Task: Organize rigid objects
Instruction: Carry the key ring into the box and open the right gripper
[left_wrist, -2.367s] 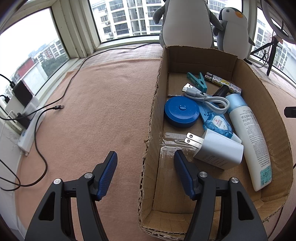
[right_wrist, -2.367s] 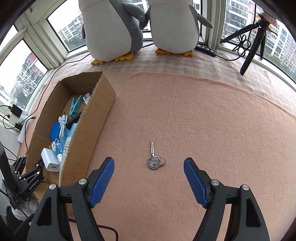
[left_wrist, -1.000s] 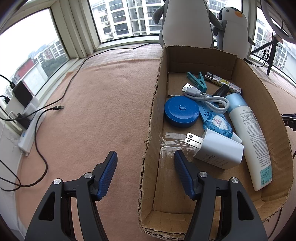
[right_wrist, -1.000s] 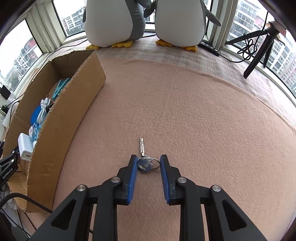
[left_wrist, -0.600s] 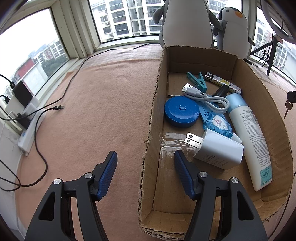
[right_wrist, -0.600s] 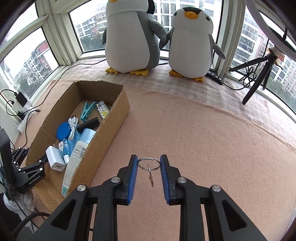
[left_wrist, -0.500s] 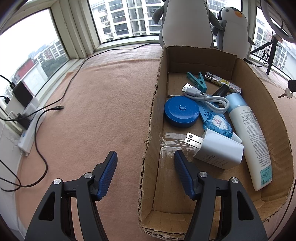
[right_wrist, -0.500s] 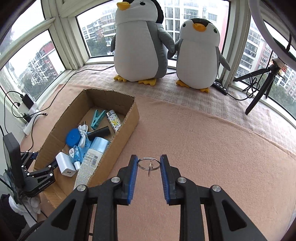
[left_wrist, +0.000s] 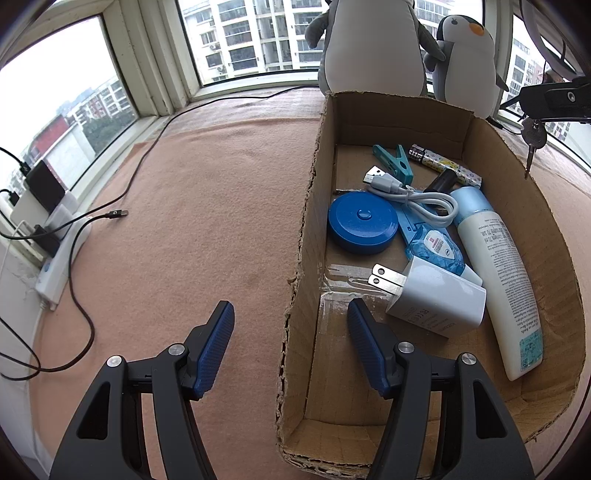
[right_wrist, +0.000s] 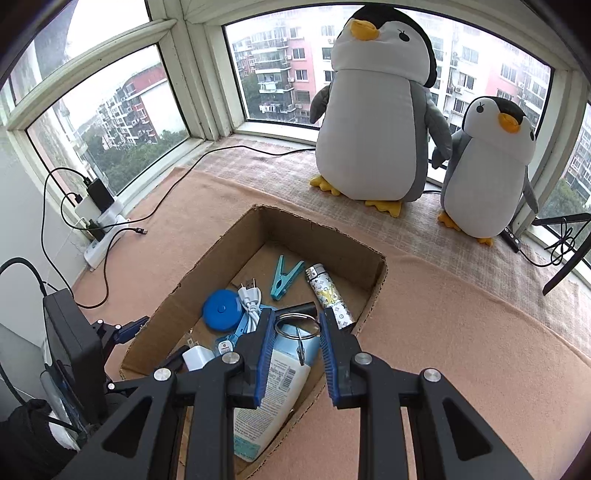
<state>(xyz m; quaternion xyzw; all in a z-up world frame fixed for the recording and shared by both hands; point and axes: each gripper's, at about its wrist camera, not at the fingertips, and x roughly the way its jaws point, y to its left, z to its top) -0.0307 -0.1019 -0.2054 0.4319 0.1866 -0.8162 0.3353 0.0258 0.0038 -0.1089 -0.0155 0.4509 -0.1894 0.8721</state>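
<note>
The right gripper (right_wrist: 296, 328) grips the key ring (right_wrist: 297, 324) between its pads, the key (left_wrist: 533, 142) hanging under it above the cardboard box (right_wrist: 371, 286), while the left gripper (left_wrist: 290, 347) stands open astride the box's near wall.

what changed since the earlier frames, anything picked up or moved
The right gripper closed its fingers on the ring of the key, which had lain on the mat, lifted it and carried it across to above the box; the key now hangs over the box's contents. The left gripper kept its place astride the box's near wall, and the things in the box lie as before.
</note>
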